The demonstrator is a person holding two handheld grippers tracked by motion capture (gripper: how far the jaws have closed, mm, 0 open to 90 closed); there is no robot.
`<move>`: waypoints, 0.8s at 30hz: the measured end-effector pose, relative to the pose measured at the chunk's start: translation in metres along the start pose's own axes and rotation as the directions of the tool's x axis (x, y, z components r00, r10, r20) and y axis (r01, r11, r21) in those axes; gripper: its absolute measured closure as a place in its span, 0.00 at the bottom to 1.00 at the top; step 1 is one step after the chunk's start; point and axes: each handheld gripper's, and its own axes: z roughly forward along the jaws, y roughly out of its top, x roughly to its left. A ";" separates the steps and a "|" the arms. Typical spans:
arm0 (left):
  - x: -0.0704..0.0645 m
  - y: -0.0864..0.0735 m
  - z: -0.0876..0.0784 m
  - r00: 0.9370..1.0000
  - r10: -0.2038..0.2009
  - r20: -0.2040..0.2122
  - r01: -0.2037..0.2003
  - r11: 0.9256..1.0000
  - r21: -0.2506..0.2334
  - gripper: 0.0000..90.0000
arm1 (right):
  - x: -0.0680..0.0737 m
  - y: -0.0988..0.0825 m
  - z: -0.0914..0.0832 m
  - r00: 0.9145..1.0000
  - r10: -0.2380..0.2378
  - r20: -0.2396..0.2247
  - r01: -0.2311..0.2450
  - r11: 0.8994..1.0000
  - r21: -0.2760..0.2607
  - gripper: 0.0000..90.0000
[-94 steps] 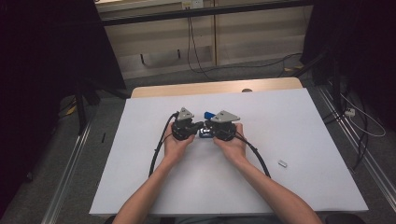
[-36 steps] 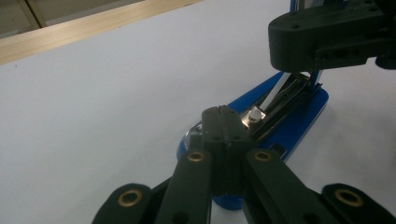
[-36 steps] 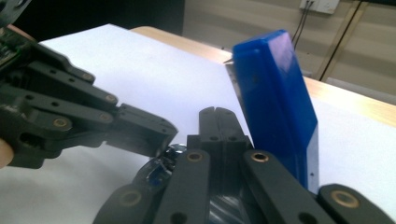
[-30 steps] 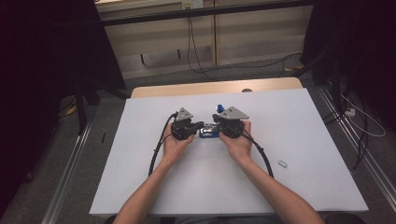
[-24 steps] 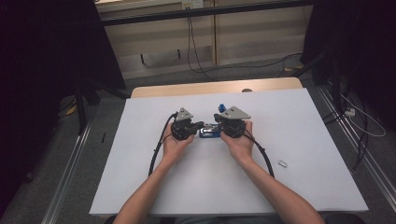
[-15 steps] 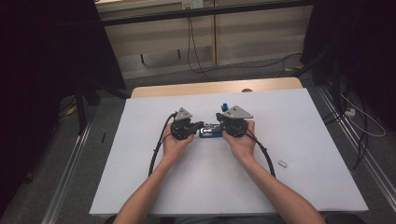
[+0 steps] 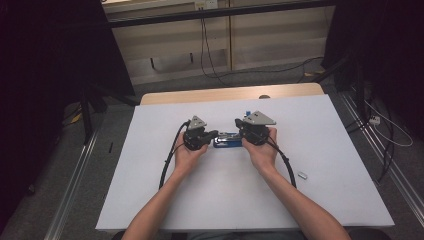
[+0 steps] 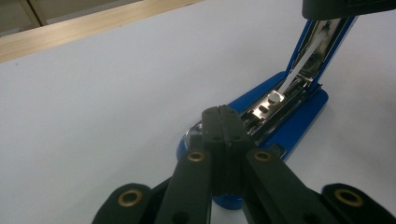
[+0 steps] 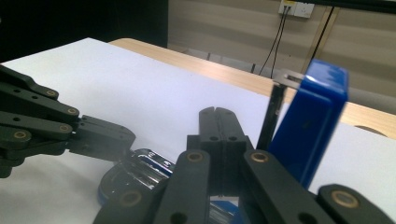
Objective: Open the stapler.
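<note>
Glossy blue stapler point(image 8: 285, 126), hinged open

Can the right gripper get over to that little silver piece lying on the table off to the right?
Probably yes. The small silver piece lies alone on the white table, with bare surface between it and the right gripper. That gripper's jaws are shut by the open blue stapler, so it would have to leave there.

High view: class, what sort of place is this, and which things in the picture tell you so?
Probably a lab or workshop recording bench: a table covered with a white sheet, cables running to a wall socket, and metal rails on the floor beside it.
</note>
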 end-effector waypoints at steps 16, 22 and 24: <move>-0.001 0.000 0.000 1.000 0.005 -0.003 -0.005 1.000 0.004 1.00 | -0.015 -0.003 -0.009 1.000 0.005 0.030 -0.005 1.000 0.008 1.00; -0.001 0.000 0.000 1.000 0.012 -0.007 -0.012 1.000 0.006 1.00 | -0.017 -0.002 -0.011 1.000 0.002 0.029 -0.002 1.000 0.011 1.00; -0.001 0.000 0.000 1.000 0.011 -0.007 -0.011 1.000 0.005 1.00 | -0.017 -0.002 -0.012 0.999 -0.001 0.035 0.000 1.000 0.016 1.00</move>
